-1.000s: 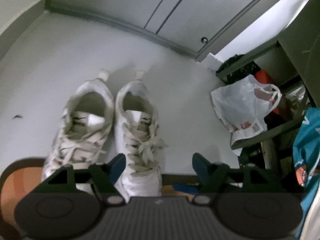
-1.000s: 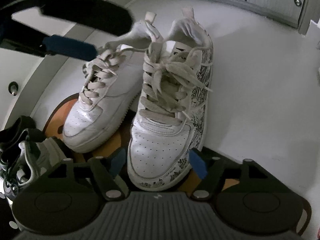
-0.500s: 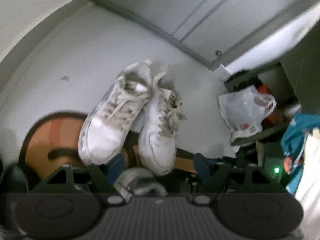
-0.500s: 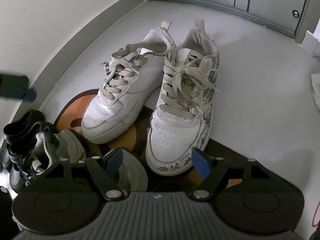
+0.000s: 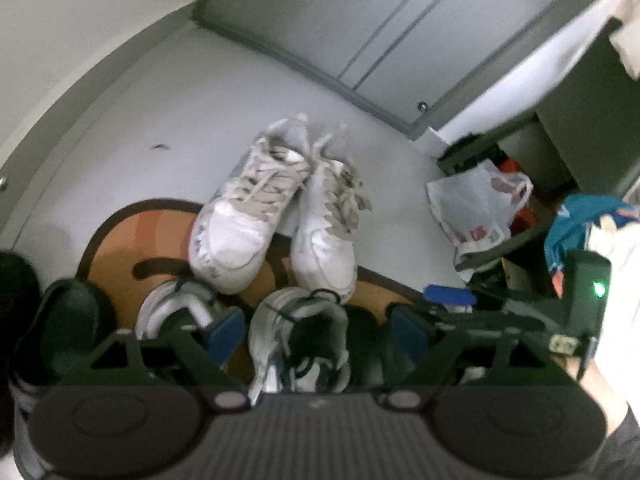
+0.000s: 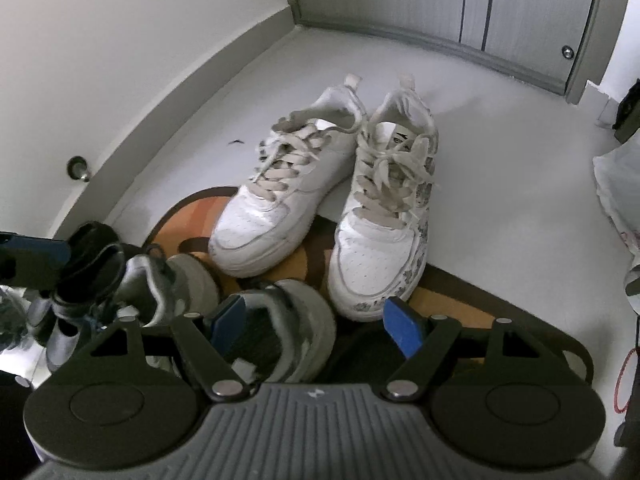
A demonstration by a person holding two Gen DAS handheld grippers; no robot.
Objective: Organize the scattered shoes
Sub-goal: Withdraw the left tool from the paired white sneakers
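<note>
Right wrist view: the floor (image 6: 500, 184) is being shown with an orange mat (image 6: 460, 304) at its near edge. Two white sneakers (image 6: 320, 200) are being kept side by side, toes on the mat. Grey shoes (image 6: 304, 320) are lying nearer. The right gripper (image 6: 316, 320) is being held wide, empty. The left gripper (image 5: 316, 330) is being opened, nothing clamped.

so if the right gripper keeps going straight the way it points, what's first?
Probably the grey sneaker just below the open right gripper, its heel between the fingers; depth is unclear. The white sneakers lie farther on.
</note>
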